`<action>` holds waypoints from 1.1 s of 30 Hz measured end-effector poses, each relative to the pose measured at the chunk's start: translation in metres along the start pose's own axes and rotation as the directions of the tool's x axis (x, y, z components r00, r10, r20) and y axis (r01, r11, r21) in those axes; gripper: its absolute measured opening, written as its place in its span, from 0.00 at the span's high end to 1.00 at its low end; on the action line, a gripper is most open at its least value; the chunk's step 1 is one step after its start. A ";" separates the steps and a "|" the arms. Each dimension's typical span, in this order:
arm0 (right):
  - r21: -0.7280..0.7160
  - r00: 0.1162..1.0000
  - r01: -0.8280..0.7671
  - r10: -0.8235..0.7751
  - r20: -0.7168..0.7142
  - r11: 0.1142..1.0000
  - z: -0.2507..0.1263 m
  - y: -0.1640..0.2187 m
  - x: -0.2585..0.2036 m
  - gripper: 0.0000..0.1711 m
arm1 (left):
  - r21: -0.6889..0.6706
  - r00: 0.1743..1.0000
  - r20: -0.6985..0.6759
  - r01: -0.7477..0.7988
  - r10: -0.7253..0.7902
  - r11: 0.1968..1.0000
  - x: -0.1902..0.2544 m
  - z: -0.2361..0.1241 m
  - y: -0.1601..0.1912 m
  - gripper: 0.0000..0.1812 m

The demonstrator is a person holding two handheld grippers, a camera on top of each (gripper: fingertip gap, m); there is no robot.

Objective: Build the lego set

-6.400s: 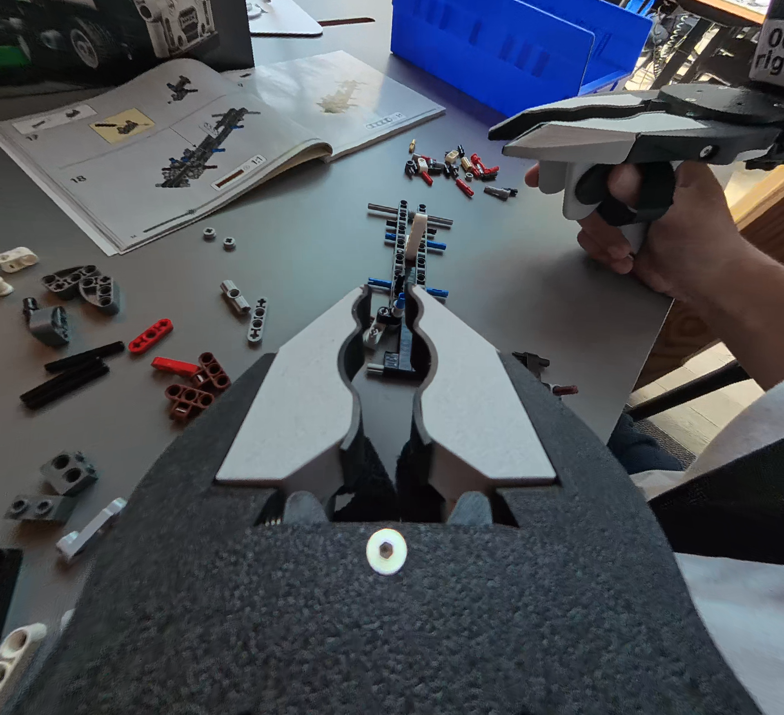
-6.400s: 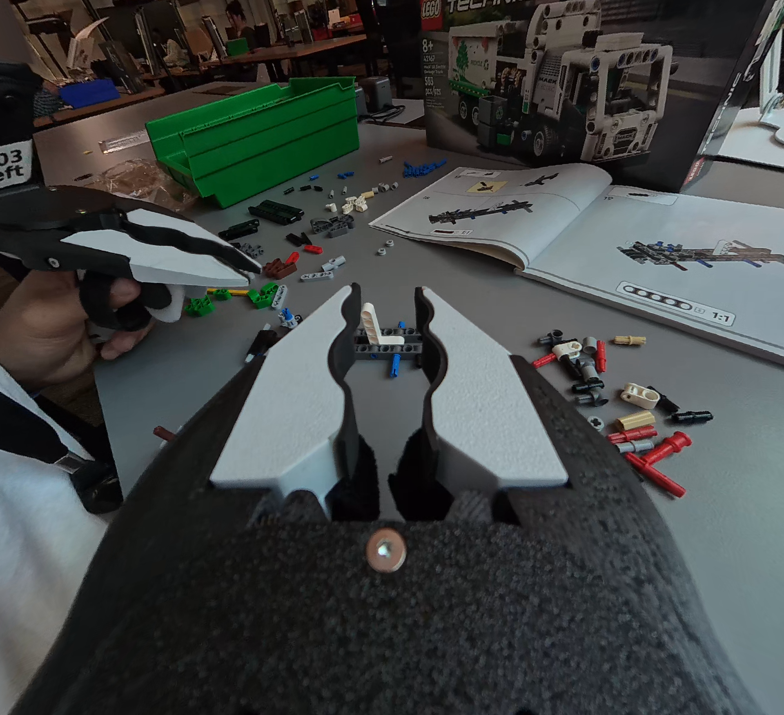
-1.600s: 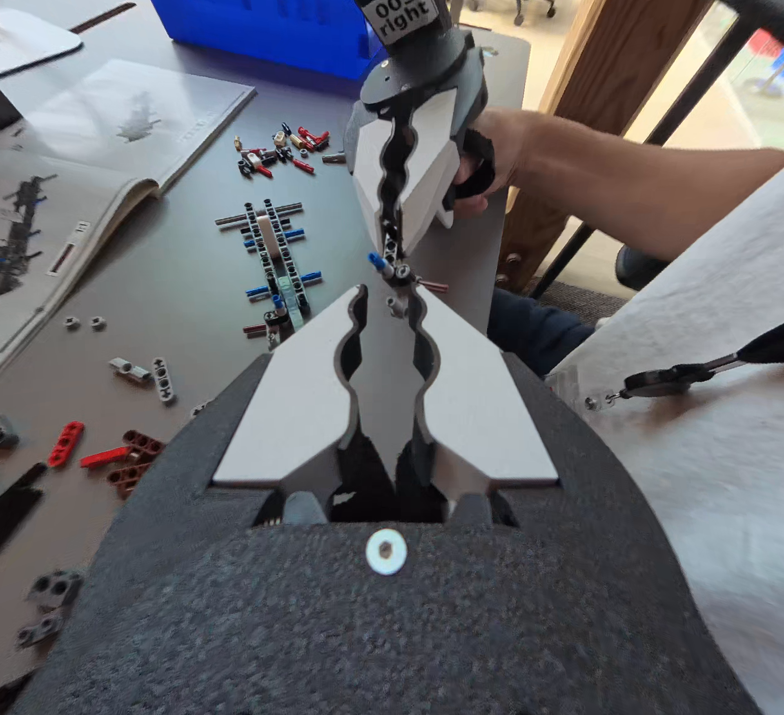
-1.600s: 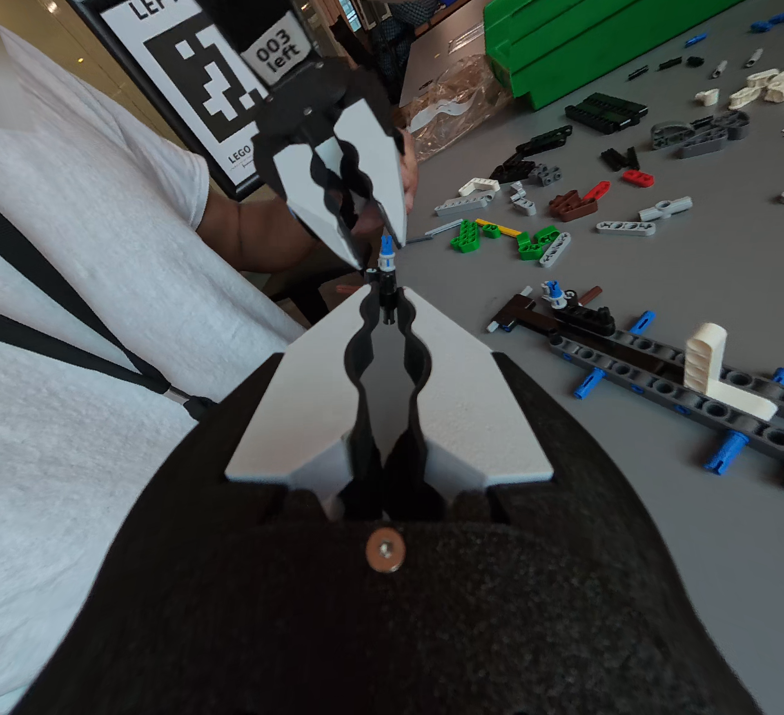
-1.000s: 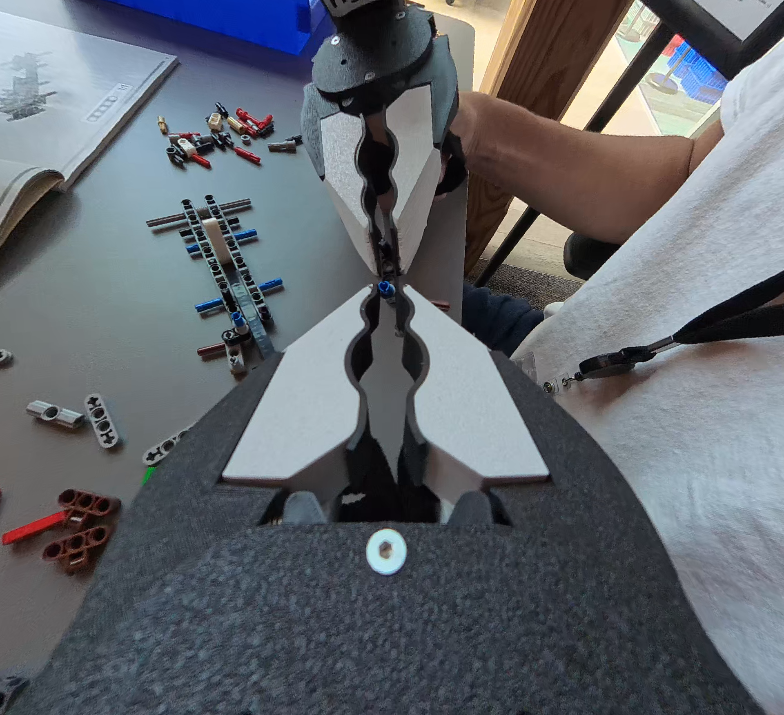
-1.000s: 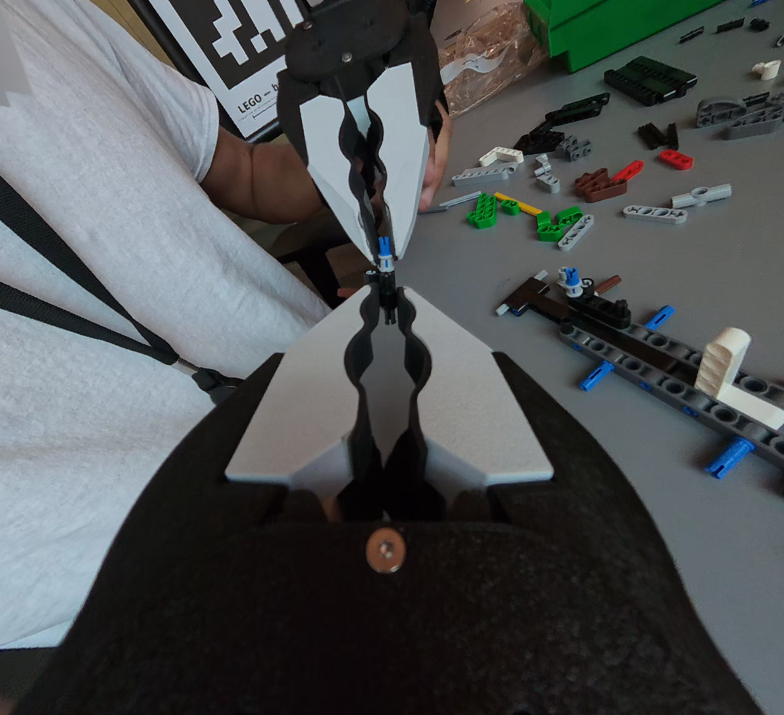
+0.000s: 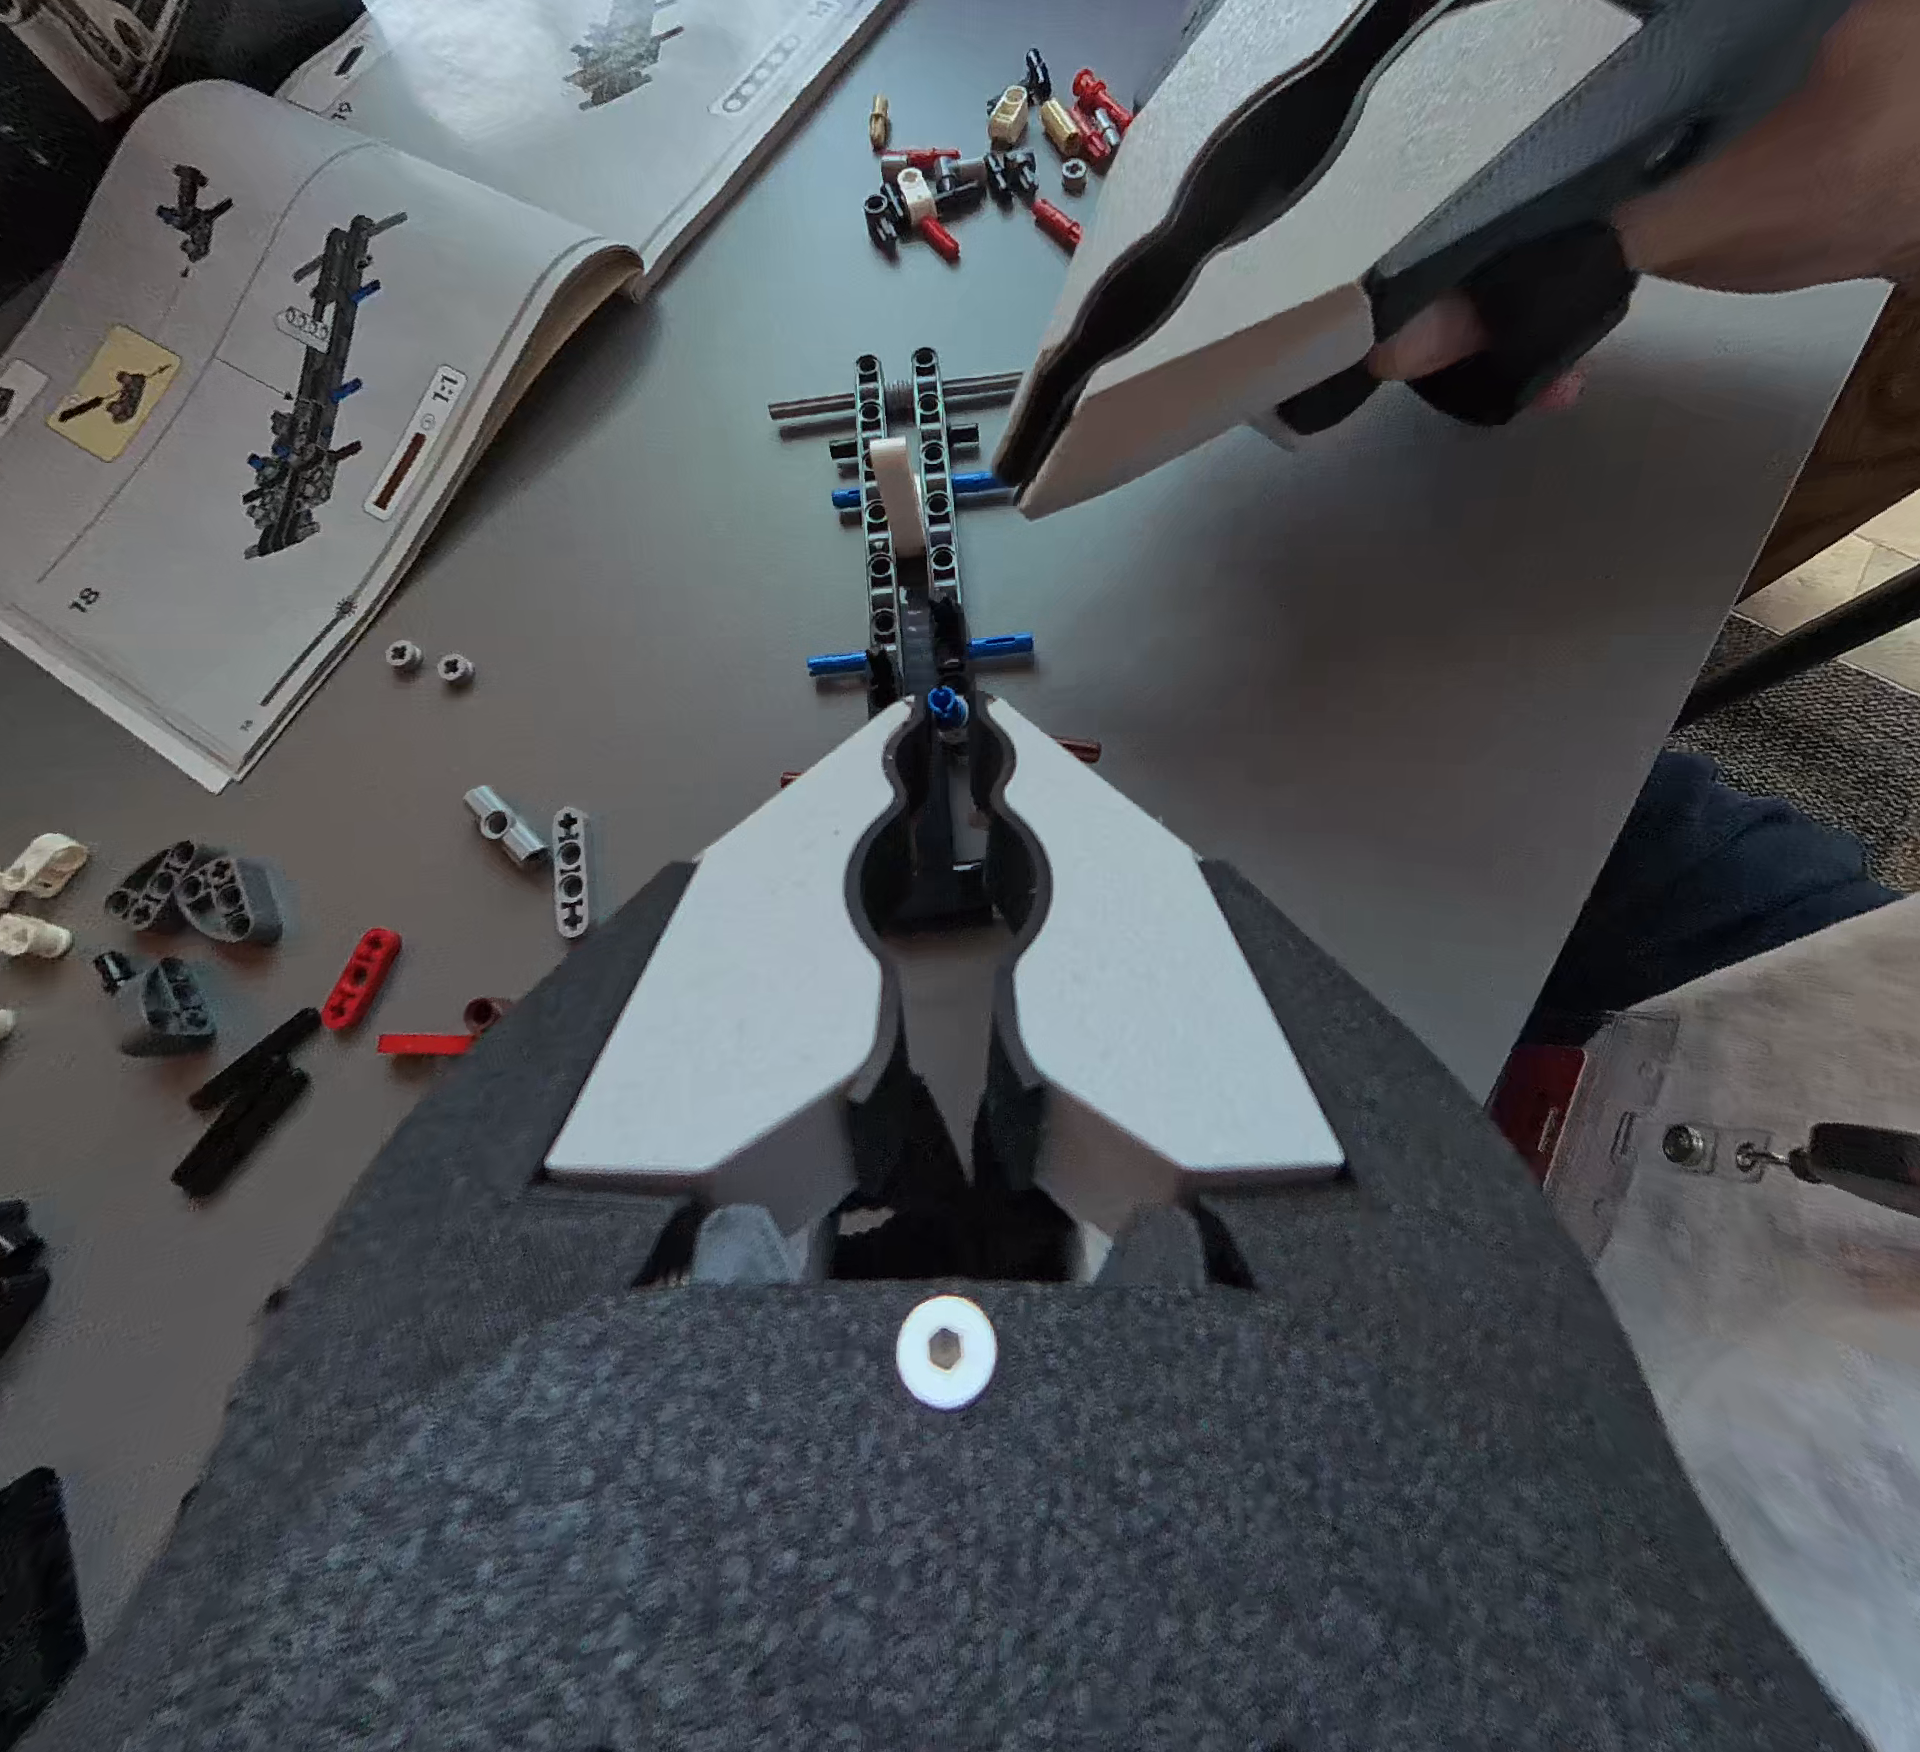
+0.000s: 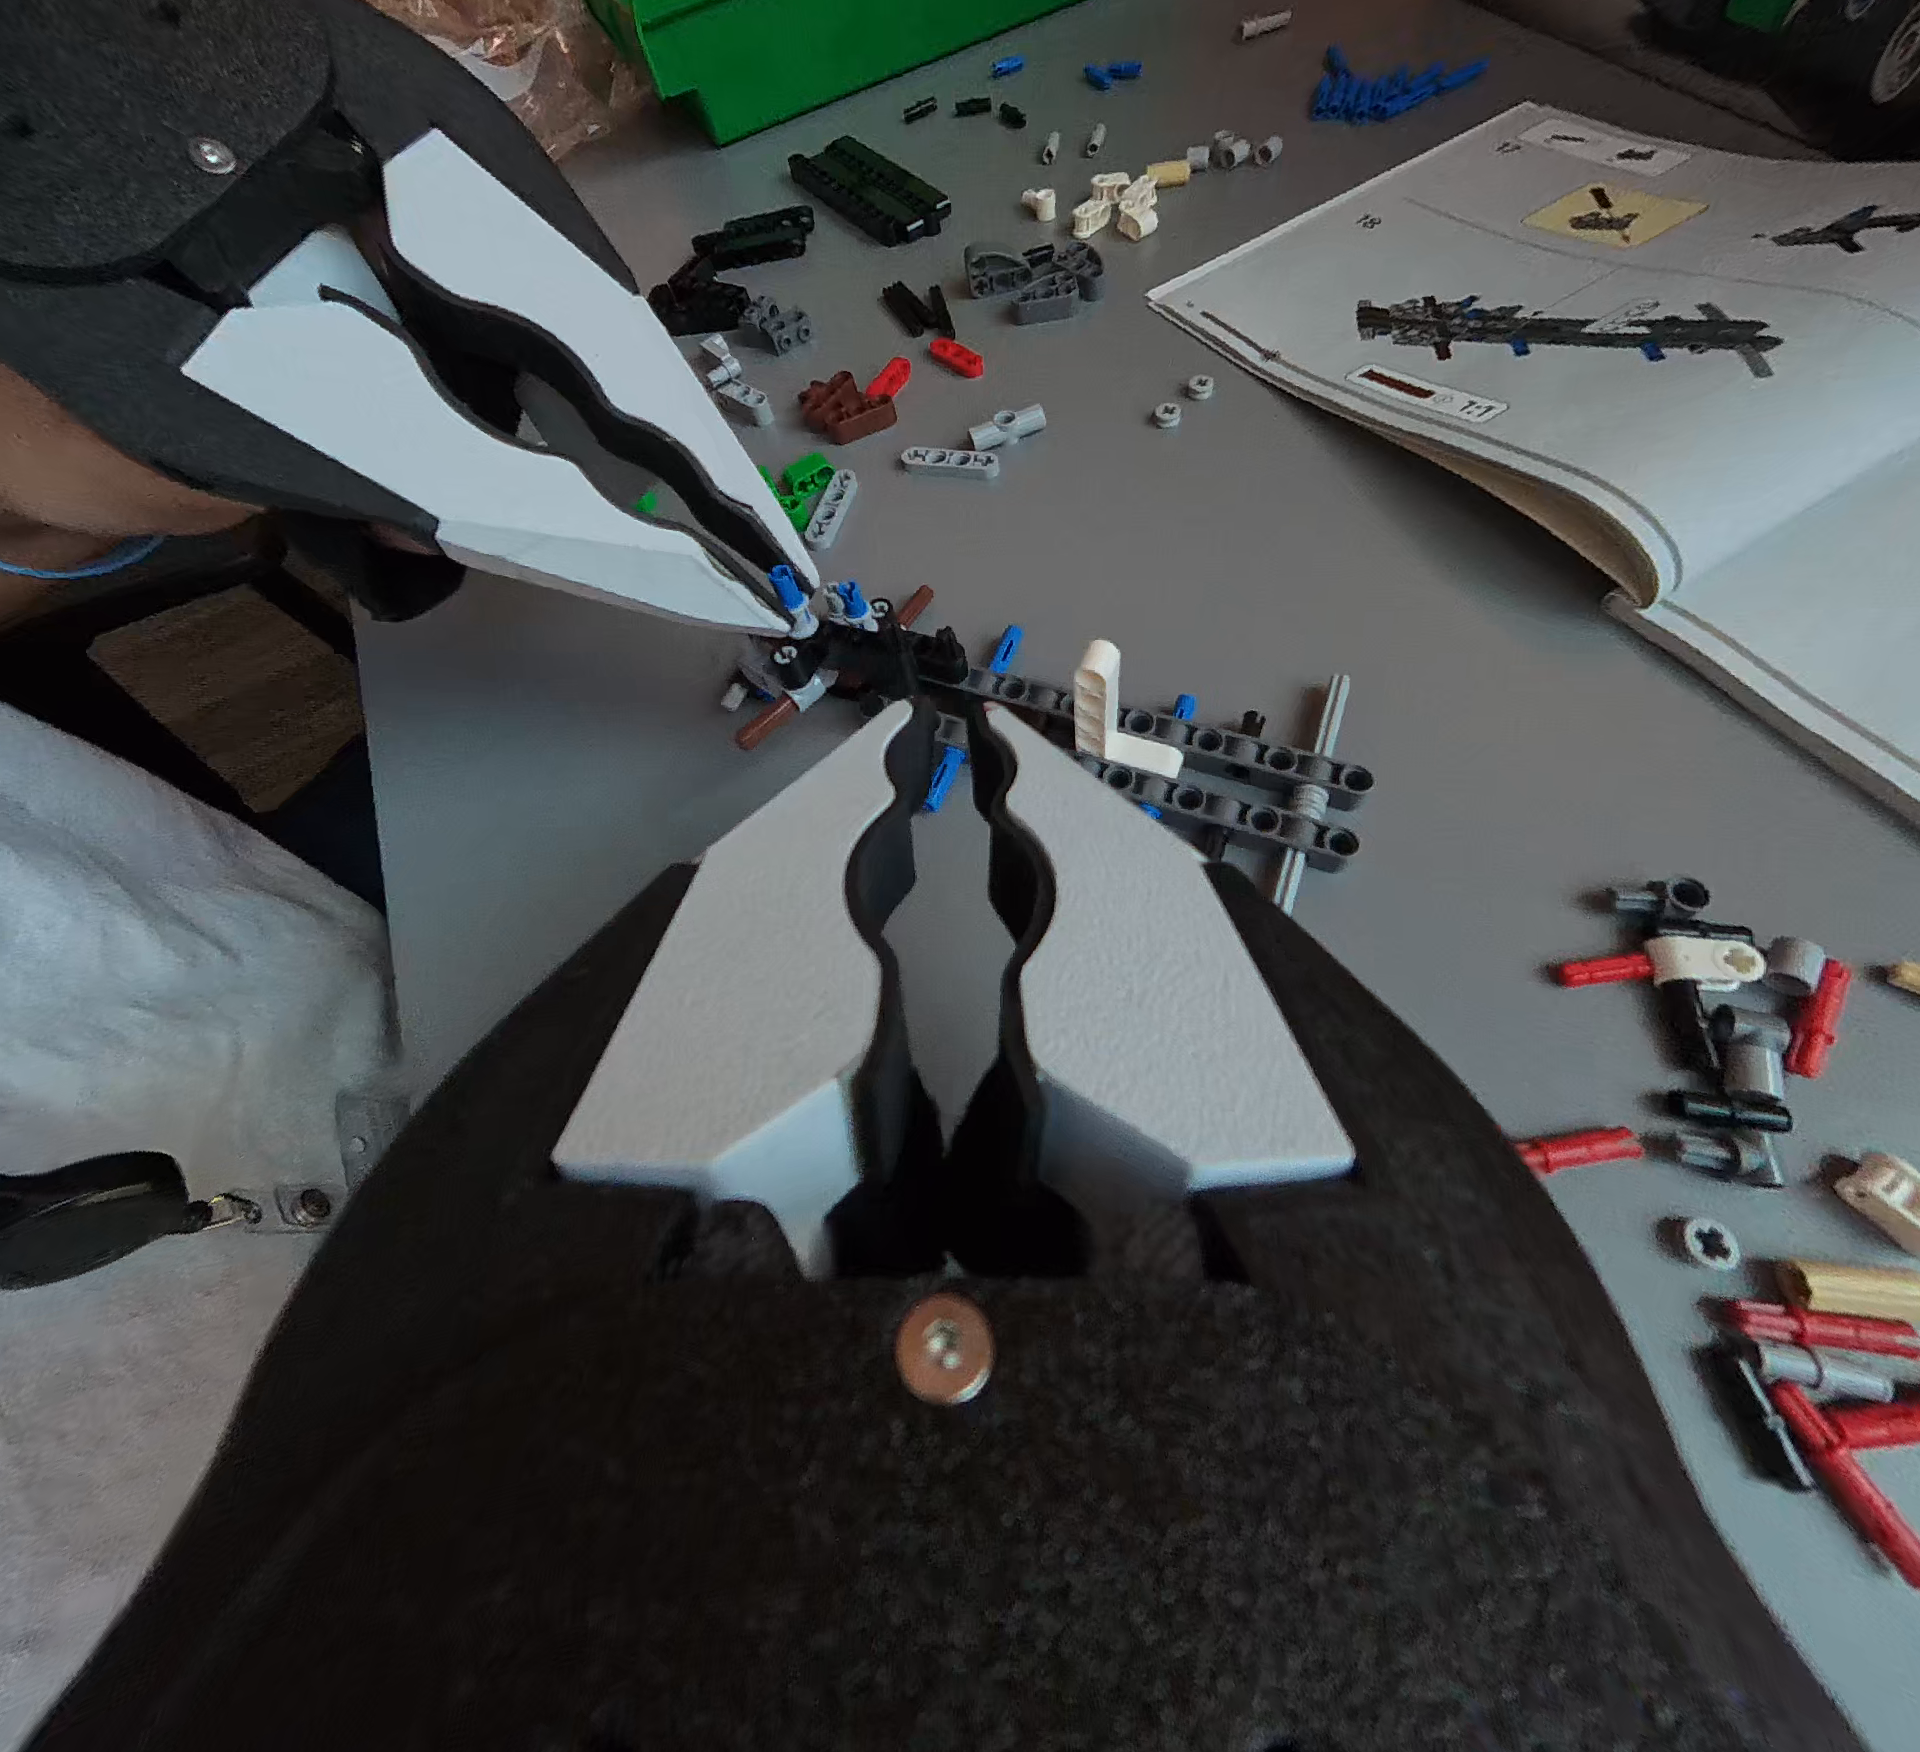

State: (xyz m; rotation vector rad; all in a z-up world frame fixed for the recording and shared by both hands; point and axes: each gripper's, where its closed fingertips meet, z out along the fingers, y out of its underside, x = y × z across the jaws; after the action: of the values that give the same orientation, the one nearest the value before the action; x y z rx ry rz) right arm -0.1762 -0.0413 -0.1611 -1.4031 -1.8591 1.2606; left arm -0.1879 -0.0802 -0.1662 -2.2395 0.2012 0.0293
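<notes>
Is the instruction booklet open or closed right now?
Open: the instruction booklet lies flat on the table, two pages spread either side of its spine.

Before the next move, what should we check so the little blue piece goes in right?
1. The left gripper has a firm hold of the blue pin: ok, the pin is pinched at the tips.
2. The right gripper is free to help: ok, its jaws are slightly apart with nothing between them.
3. The grey frame lies flat on the table: ok.
4. The pin is lined up with its hole: cannot tell, because the left gripper's tips hide that spot.
5. The book is open for checking the step: ok.
</notes>
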 end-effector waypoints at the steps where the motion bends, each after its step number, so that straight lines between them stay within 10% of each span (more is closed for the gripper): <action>1: -0.009 1.000 0.015 -0.015 0.005 1.000 0.003 0.001 -0.001 0.98 | -0.008 1.000 0.001 -0.004 0.004 1.000 0.000 0.001 0.001 0.97; 33: -0.083 1.000 -0.026 0.025 -0.003 0.996 0.035 0.004 -0.009 0.99 | -0.066 0.997 0.025 -0.073 0.075 0.995 -0.001 0.007 0.006 0.97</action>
State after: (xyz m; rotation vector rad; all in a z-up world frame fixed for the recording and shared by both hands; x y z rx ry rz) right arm -0.1992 -0.0623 -0.1794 -1.4749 -1.9174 1.2061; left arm -0.1899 -0.0785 -0.1753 -2.2938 0.2720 0.1079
